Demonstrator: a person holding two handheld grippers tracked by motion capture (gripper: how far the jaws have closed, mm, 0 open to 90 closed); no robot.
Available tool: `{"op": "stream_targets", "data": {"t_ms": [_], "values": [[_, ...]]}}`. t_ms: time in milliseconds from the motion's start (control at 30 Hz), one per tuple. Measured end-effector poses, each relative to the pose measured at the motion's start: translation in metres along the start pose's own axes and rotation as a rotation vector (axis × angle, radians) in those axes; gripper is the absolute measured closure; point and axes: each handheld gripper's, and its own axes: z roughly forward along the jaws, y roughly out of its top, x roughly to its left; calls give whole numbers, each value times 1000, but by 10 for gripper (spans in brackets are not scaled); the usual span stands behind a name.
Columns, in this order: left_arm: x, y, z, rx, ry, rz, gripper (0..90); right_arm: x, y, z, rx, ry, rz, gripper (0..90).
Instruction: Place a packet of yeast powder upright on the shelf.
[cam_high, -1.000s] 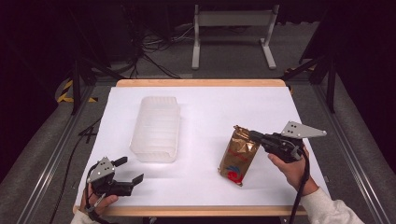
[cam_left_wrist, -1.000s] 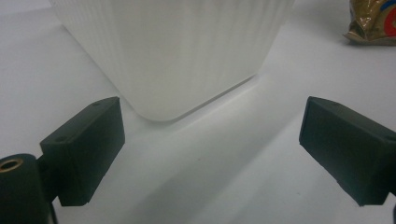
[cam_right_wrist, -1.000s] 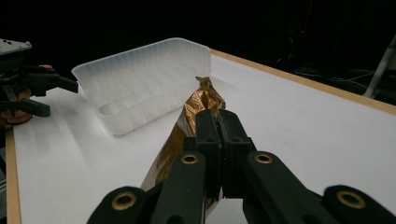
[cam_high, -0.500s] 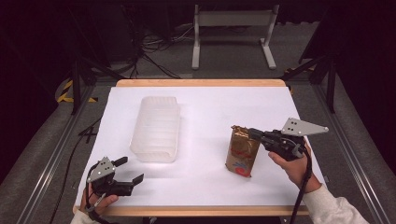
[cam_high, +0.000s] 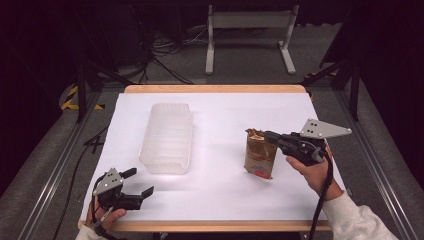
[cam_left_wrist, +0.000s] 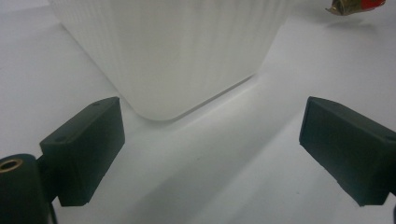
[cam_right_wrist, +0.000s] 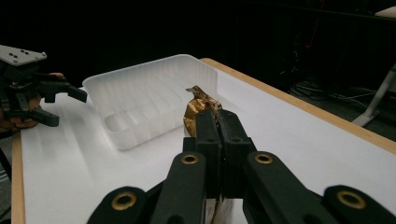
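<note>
Gold foil pouch (cam_high: 261, 155) stands upright on the white worktop (cam_high: 220, 125), its crimped top clenched in the right claw (cam_high: 266, 135) from the side; in the right gripper view its long axis runs vertical.

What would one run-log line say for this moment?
right gripper: shut on gold snack bag, pinched at top, upright | left gripper: open, holding nothing, near white plastic tray | table: white cover
</note>
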Motion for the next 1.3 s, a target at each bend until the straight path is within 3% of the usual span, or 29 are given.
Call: {"op": "stream_targets", "data": {"t_ms": [500, 1300], "values": [[0, 0, 0, 1, -2, -1, 77, -3, 17, 22, 2, 7, -16, 880], [0, 0, 0, -1, -6, 0, 77, 11, 50, 60, -31, 64, -55, 880]]}}
